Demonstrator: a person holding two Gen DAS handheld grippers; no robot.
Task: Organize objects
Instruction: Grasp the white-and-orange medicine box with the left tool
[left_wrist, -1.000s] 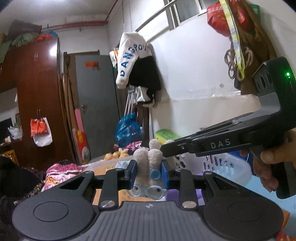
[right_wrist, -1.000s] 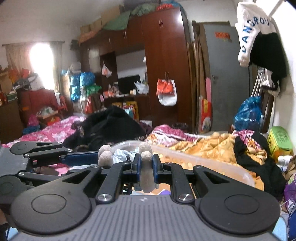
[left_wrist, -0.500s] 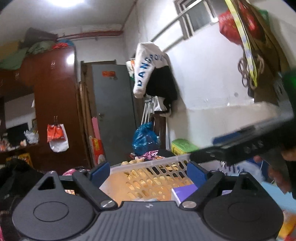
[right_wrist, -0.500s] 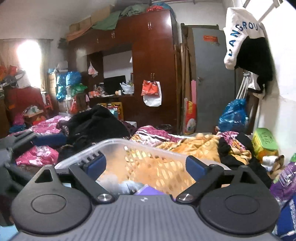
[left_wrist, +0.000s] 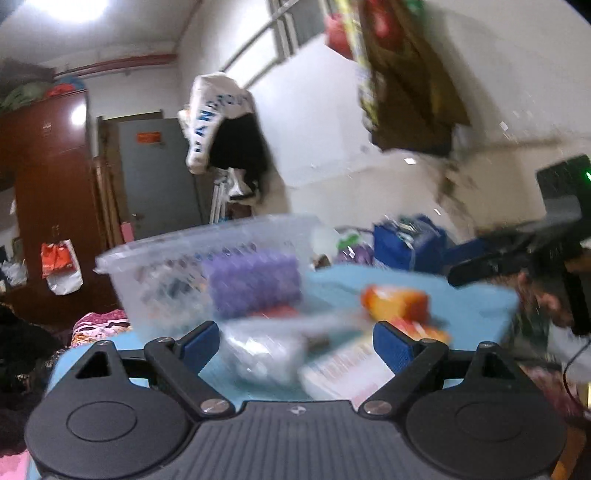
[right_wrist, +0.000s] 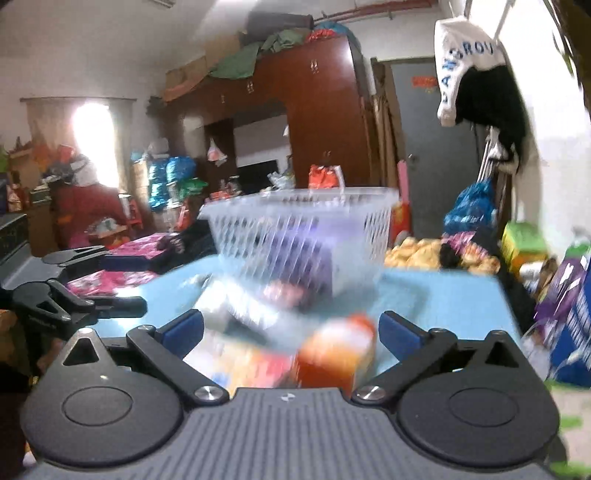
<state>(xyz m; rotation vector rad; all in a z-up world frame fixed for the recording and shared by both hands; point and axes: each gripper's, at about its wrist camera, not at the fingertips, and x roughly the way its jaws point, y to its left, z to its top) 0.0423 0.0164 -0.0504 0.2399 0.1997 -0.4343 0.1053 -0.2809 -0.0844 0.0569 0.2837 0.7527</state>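
Observation:
A clear plastic basket (left_wrist: 207, 266) stands on the light blue table (left_wrist: 461, 295), with a purple box (left_wrist: 255, 284) inside it. It also shows in the right wrist view (right_wrist: 299, 240). My left gripper (left_wrist: 297, 343) is open and empty, low over a silvery packet (left_wrist: 266, 354) and a white box (left_wrist: 343, 373). My right gripper (right_wrist: 290, 332) is open and empty, above an orange packet (right_wrist: 332, 358). The frames are motion-blurred. The right gripper shows in the left wrist view (left_wrist: 517, 258); the left one shows in the right wrist view (right_wrist: 74, 302).
An orange packet (left_wrist: 395, 302) lies on the table right of the basket. A blue bag (left_wrist: 410, 243) stands behind the table by the wall. A bed with clothes (right_wrist: 443, 254) lies beyond the table. A brown wardrobe (right_wrist: 317, 122) and grey door (right_wrist: 424, 147) stand behind.
Both grippers held the plush toy a second ago, then opened and let it go over the basket. Both have pulled back and dropped low over the table items.

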